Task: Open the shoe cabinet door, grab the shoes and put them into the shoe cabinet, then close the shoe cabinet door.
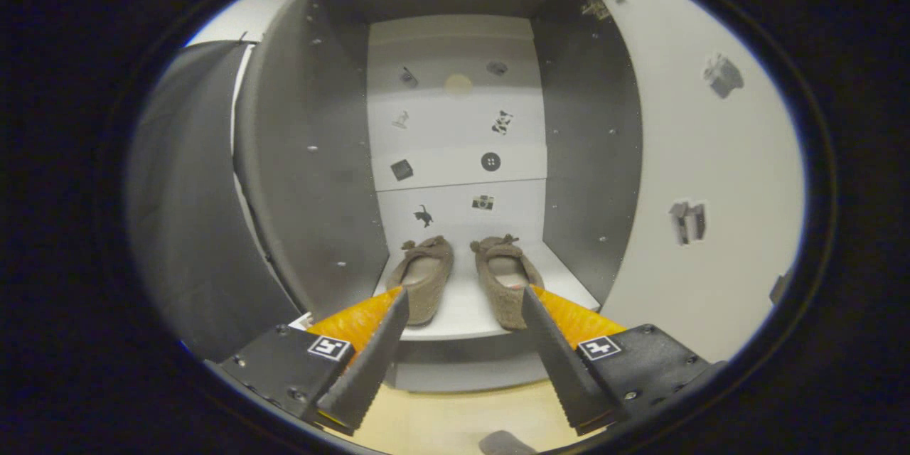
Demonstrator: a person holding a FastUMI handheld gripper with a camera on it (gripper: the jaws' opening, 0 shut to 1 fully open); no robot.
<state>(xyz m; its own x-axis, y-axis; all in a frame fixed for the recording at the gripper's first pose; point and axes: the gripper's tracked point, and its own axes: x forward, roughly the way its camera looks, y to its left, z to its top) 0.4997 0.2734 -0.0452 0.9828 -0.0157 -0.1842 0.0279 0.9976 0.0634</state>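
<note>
The cabinet [306, 156] stood open ahead of the hand-held gripper [466, 296], its door [704, 178] swung out to the right of the fingers. Inside, on the pale bottom shelf [466, 313], two shoes sat side by side, toes toward the back wall: the left shoe [424, 284] just beyond the left fingertip, the right shoe [506, 284] just beyond the right fingertip, with a bare strip of shelf between them. The hand-held gripper's fingers were spread apart and held nothing; their tips reached about to the shelf's front edge, and whether they touched the shoes' heels could not be told. The back wall [455, 128] carried small stickers, and more were stuck on the inner face of the door. A light wooden floor [455, 419] lay beneath the fingers.
</note>
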